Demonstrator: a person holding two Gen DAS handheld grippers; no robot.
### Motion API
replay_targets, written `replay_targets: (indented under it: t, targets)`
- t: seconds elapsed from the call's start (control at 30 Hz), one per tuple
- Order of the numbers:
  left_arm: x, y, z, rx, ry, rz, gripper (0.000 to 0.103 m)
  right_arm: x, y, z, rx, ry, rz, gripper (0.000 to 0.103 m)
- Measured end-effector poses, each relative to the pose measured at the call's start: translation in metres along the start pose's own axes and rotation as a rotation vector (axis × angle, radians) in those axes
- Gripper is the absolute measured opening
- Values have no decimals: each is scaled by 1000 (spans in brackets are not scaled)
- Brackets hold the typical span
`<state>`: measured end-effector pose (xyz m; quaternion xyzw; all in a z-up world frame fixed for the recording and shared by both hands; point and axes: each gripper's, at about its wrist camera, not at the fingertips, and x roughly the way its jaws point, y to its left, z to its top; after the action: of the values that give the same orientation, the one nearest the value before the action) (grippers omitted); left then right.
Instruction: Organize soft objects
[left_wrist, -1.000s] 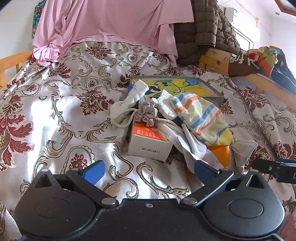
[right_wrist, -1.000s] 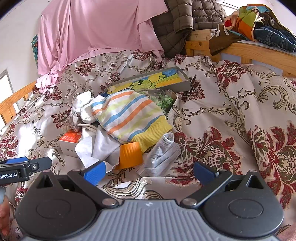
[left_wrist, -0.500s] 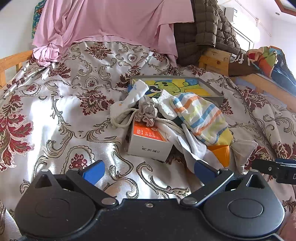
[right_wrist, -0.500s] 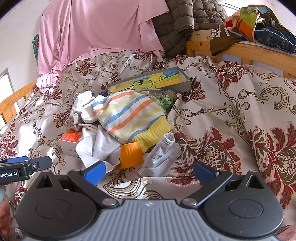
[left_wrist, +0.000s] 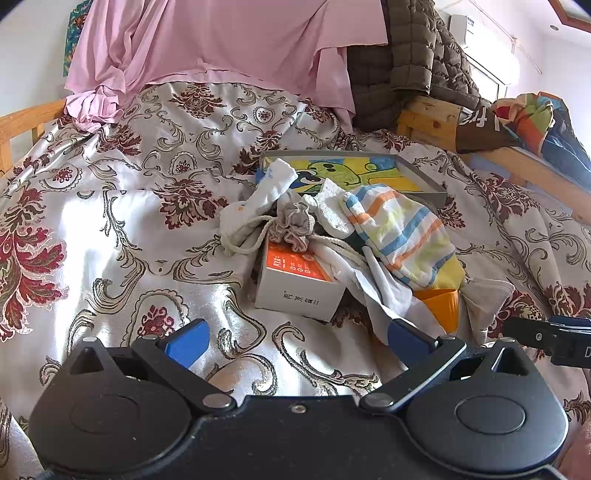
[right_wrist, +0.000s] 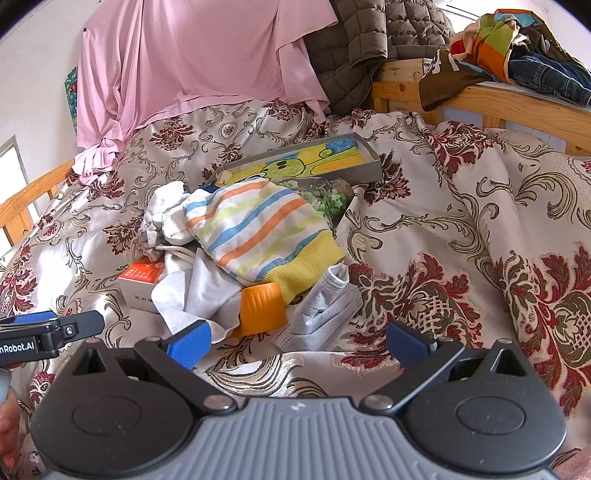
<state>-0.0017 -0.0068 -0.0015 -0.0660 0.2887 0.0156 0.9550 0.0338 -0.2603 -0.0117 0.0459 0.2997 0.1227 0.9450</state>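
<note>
A bed (left_wrist: 110, 229) was covered by a floral satin quilt, with pink cloth (left_wrist: 221, 40) draped behind. A striped sock (right_wrist: 258, 229) was heaped mid-bed over a white cloth (right_wrist: 199, 291), beside a small box (left_wrist: 295, 280). Both the left tool (left_wrist: 295, 341) and right tool (right_wrist: 297, 345) were held spread, empty.

pink sheet (left_wrist: 229, 40) draped at back | brown quilted jacket (left_wrist: 410, 62) beside it | wooden bed rail (right_wrist: 517, 107) right

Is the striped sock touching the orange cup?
Touching. The right wrist view shows the striped sock's yellow cuff lying over the top edge of the orange cup, no gap between them.
</note>
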Motion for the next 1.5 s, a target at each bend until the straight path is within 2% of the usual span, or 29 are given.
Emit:
replay_targets:
  t: [1.23, 1.4, 1.5]
  targets:
    - [-2, 2, 2, 7, -18, -10, 102, -2, 1, 2, 13, -2, -15, 103]
    - [2, 1, 3, -5, -3, -45, 102, 0, -8, 4, 59, 11, -31, 103]
    - [7, -3, 7, -5, 15, -93, 102, 3, -13, 8, 72, 20, -20, 103]
